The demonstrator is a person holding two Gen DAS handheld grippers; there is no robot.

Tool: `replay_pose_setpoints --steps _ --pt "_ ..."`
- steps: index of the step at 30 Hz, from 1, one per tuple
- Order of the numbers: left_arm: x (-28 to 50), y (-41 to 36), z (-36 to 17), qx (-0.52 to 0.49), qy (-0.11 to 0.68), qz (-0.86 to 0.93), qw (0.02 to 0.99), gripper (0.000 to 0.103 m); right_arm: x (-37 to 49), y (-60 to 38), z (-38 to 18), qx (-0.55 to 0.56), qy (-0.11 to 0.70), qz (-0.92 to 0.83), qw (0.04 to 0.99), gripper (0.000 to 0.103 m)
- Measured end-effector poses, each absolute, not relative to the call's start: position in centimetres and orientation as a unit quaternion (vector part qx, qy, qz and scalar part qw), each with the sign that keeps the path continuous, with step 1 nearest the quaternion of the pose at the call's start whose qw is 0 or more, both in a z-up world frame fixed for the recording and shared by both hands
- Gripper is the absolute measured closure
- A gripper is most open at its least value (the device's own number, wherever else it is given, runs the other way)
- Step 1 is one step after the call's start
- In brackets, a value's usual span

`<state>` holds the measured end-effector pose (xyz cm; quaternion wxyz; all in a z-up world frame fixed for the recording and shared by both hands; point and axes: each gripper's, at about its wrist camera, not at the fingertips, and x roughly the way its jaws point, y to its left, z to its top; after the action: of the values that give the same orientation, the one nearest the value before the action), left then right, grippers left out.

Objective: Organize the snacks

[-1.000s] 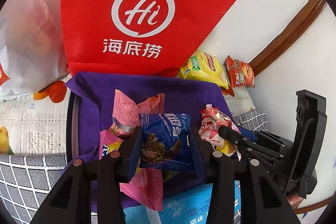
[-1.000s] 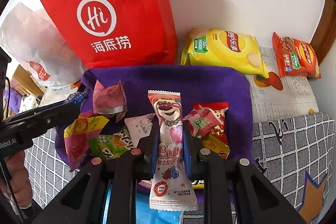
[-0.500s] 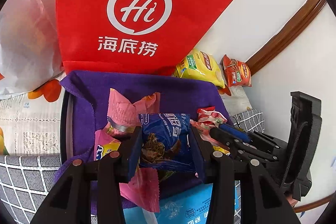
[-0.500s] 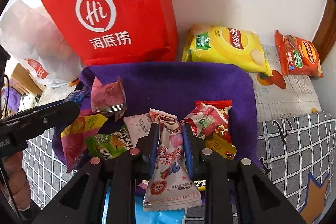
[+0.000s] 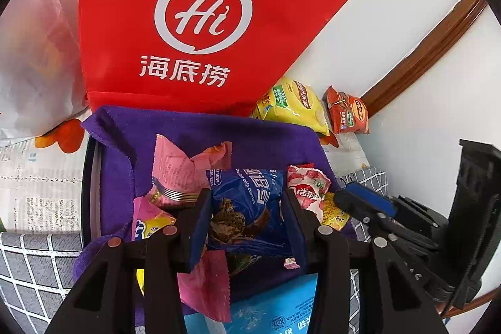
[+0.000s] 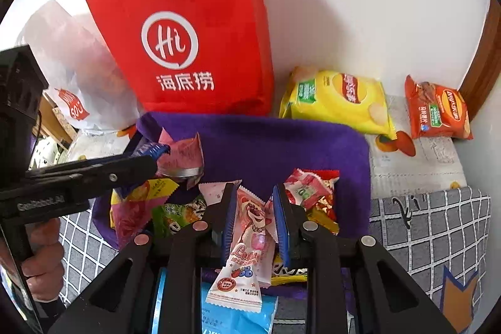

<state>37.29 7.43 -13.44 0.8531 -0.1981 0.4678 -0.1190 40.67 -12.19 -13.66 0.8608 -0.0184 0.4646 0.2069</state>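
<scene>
With both claws pitched down over the purple cloth, I've got 2 grips. Left gripper: jaws clamped on the blue cookie packet, pads pressing both its sides; pink wrapper just beyond its left finger, red-white packet just beyond its right. Right gripper: jaws eased slightly apart, pads pinching the pink bear-print packet, its lower end hanging below the fingers. Red tote bag stands beyond the cloth; yellow chip bag far right of it.
</scene>
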Motion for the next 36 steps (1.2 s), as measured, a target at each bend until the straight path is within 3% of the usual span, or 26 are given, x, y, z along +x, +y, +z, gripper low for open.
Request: replay_pose_setpoints --steps 22,27,36 --pt "34.0 6.3 -9.3 -0.159 0.436 -0.111 0.879 0.041 36.2 -12.1 -9.1 -0.049 0.407 0.196 0.891 0.078" --pt "31.0 5.6 -8.0 -0.133 0.426 -0.098 0.889 0.041 33.1 -12.6 -7.1 -0.05 0.396 0.19 0.897 0.078" --pt "23.2 4.3 -5.8 -0.115 0.409 -0.092 0.9 0.037 25.8 -14.9 -3.8 -0.024 0.38 0.176 0.908 0.065"
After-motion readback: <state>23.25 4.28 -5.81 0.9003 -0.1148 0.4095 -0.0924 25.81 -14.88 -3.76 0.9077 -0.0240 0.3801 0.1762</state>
